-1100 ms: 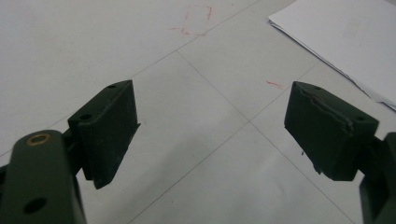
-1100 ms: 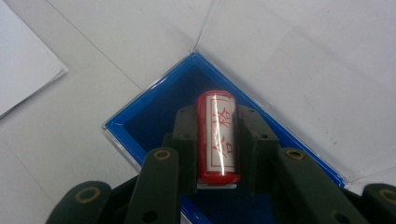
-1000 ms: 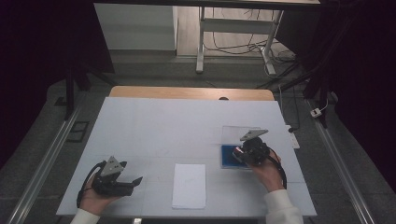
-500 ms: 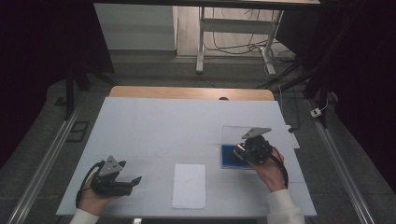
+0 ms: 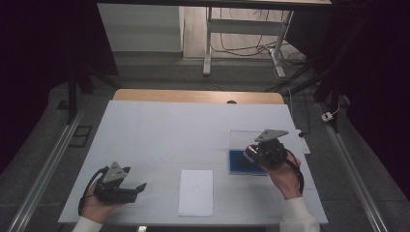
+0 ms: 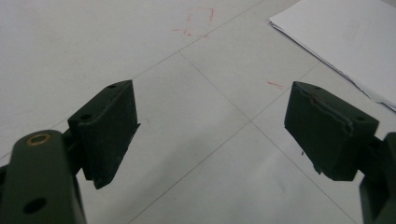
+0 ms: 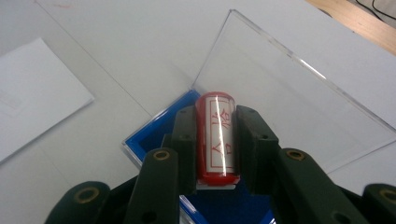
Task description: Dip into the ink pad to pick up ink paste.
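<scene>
- I had the right gripper (image 7: 215,140) clamped on a red stamp (image 7: 215,135): its two black jaws pressed against either side of the cylinder, which lay lengthways between them with its red-lettered label facing up.
- In the right gripper view, the stamp sat directly above the blue ink pad (image 7: 154,135), whose clear lid (image 7: 289,102) lay hinged open and flat on the table beyond it.
- In the high view, the right gripper (image 5: 266,151) hung over the near-right part of the table (image 5: 193,125), right over the blue ink pad (image 5: 241,162), with the open clear lid (image 5: 241,140) just behind.
- I judged the step in hand to be inking the stamp, or lifting it off the pad just after; I could not tell whether its face was touching the pad or held just above it.
- The left gripper (image 6: 210,135) was spread wide and held nothing, with only bare tabletop and faint red marks (image 6: 198,21) between its jaws; the high view showed it (image 5: 126,187) resting at the near-left of the table.
- The white sheet of paper (image 5: 196,192) lay near the front edge between the two grippers, well apart from the stamp; its corner (image 6: 345,42) showed just beyond the left gripper.
- As I read it, the next move called for carrying the stamp left and toward me, keeping the grip firm, then pressing it squarely down on the sheet.
- The left gripper looked well placed to steady the paper if it slid.
</scene>
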